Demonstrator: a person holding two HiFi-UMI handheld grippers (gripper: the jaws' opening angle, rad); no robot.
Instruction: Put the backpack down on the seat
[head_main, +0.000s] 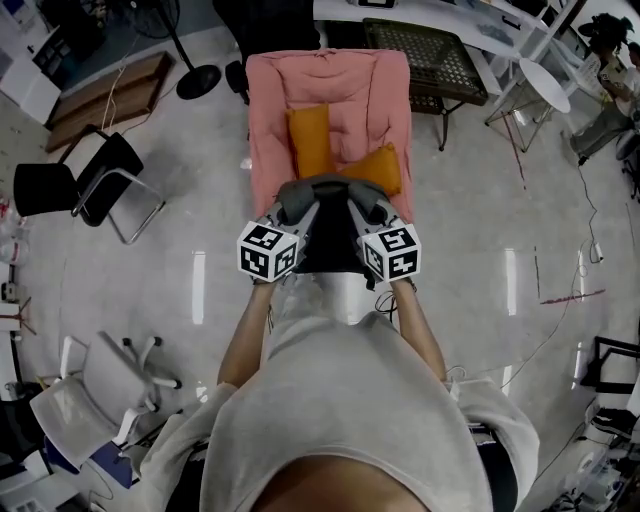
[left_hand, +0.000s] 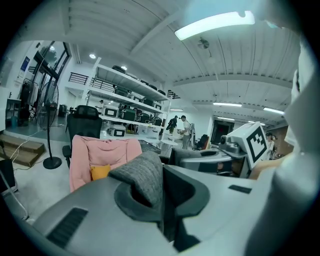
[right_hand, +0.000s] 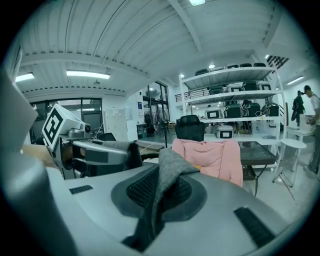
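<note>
The left claw (head_main: 297, 203) and the right claw (head_main: 366, 205) make two. There is one backpack (head_main: 326, 248), one pink chair (head_main: 330, 90) and two orange cushions (head_main: 310, 140). Each claw is clamped tight on a gray bit of the backpack. The backpack hangs between the two claws, in front of the person (head_main: 350, 400). It is at the front edge of the pink chair. The orange cushions lie on the chair, just behind it.
</note>
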